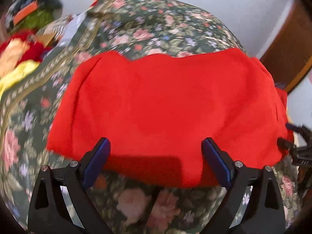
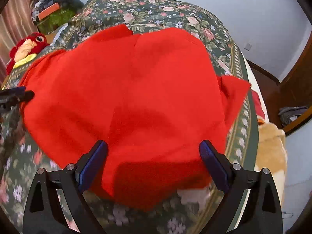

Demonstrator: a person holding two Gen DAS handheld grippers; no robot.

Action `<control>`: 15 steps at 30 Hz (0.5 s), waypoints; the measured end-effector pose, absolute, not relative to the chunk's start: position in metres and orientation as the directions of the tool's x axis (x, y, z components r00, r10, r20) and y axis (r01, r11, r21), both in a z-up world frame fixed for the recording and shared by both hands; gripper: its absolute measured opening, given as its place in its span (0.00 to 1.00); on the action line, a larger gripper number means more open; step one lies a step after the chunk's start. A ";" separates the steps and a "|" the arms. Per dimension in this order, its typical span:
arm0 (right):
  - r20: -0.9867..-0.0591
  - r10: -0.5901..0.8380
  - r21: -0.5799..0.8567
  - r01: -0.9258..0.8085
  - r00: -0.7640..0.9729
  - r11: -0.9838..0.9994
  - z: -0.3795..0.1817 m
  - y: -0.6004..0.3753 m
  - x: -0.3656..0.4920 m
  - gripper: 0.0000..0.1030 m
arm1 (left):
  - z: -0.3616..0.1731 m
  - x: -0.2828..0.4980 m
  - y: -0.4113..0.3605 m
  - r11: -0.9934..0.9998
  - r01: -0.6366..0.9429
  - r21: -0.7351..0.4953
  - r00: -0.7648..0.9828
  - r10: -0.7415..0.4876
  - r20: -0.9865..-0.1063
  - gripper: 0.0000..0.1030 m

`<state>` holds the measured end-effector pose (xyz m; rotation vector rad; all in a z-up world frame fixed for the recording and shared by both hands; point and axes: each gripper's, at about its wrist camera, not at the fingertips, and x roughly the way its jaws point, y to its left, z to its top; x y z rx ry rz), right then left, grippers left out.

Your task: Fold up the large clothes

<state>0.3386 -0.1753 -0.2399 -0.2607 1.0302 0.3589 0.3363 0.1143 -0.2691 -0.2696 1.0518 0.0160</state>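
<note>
A large red garment (image 1: 165, 105) lies spread on a floral bedspread (image 1: 148, 25). It also fills the right wrist view (image 2: 124, 97), with a loose flap at its right side (image 2: 234, 93). My left gripper (image 1: 156, 150) is open and empty, hovering over the garment's near edge. My right gripper (image 2: 153, 152) is open and empty over the garment's near edge. The right gripper shows at the right edge of the left wrist view (image 1: 296, 144), beside the garment's corner. The left gripper shows at the left edge of the right wrist view (image 2: 13, 96).
A red and yellow plush toy (image 2: 27, 46) lies at the bed's far left. Behind it is a pile with a green item (image 2: 54, 17). A tan plush toy (image 2: 273, 144) sits off the bed's right edge. A wooden door frame (image 1: 288, 44) stands at the right.
</note>
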 end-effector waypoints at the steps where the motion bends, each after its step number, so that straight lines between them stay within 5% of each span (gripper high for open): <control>1: -0.874 0.160 -0.034 -0.387 0.458 0.921 -0.240 -0.181 0.338 0.92 | -0.269 0.333 0.118 0.964 -0.159 -0.212 0.494 -0.109 -0.863 0.93; 6: -0.917 0.183 0.094 -0.253 0.355 0.963 -0.247 -0.218 0.338 0.92 | -0.263 0.306 0.142 0.948 -0.246 -0.201 0.480 -0.061 -0.875 0.93; 15: -0.879 0.224 0.163 -0.177 0.420 0.971 -0.192 -0.237 0.329 0.92 | -0.232 0.263 0.200 0.810 -0.371 -0.454 0.577 -0.182 -0.796 0.93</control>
